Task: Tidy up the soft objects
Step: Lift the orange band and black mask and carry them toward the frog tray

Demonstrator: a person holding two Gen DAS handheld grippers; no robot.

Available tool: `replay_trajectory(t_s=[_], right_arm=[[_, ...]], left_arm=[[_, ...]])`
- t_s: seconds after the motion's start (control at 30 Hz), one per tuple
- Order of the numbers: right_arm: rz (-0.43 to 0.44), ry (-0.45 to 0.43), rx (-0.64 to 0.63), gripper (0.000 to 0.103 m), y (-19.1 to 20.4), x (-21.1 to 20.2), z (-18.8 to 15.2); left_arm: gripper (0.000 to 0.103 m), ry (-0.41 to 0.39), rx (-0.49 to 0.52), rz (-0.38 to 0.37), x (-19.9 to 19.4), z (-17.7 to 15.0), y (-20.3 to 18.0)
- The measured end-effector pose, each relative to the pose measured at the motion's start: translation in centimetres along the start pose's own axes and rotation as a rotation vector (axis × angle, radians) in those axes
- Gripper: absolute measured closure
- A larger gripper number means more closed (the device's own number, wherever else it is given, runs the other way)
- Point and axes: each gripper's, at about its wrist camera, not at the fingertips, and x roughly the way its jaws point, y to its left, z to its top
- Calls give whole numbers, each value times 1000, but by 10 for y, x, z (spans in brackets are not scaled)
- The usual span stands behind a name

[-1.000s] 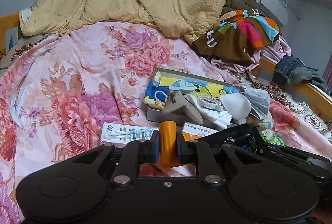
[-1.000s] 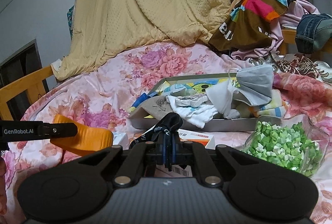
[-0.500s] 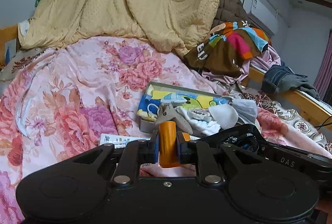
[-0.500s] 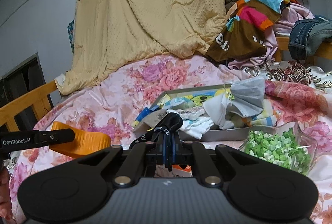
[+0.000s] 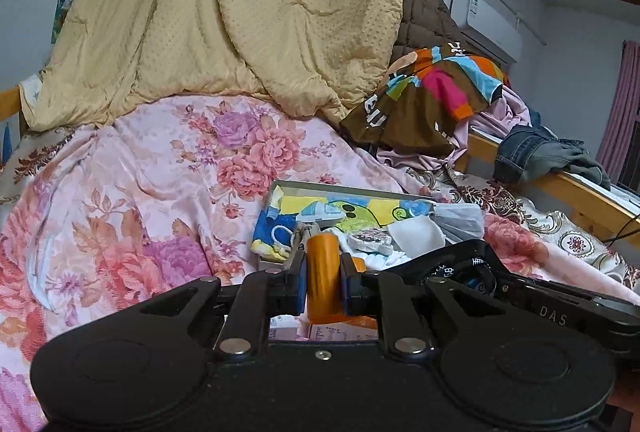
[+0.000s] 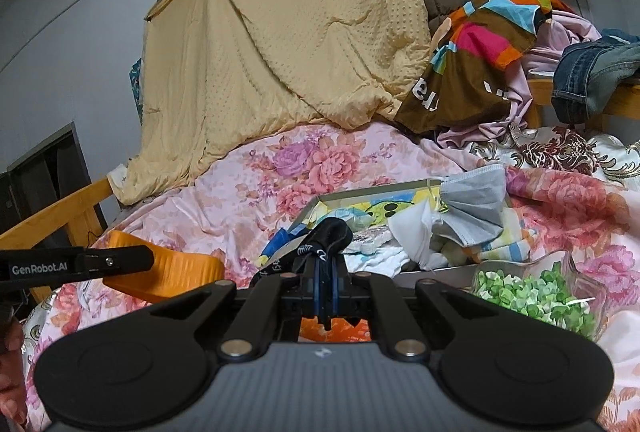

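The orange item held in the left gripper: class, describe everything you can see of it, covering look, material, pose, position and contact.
The orange item is a plain, bright orange piece with fine ribbing, seemingly soft and flexible. It curves like a shallow scoop. The left gripper is shut on one edge, its blue pads pressing both sides, so that edge stands upright between them. The rest hangs free above the floral quilt, near the tray of soft things. What it is exactly cannot be told.
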Motion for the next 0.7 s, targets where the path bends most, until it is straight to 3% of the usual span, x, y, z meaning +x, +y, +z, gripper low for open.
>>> replay_trajectory(t_s=[0.47, 0.7], right_arm=[[-7, -47, -1, 97, -12, 23, 24], [-23, -66, 16, 97, -37, 44, 40]], left_arm=[[86, -5, -3, -19, 35, 25, -6], [86, -15, -8, -15, 68, 48, -8]])
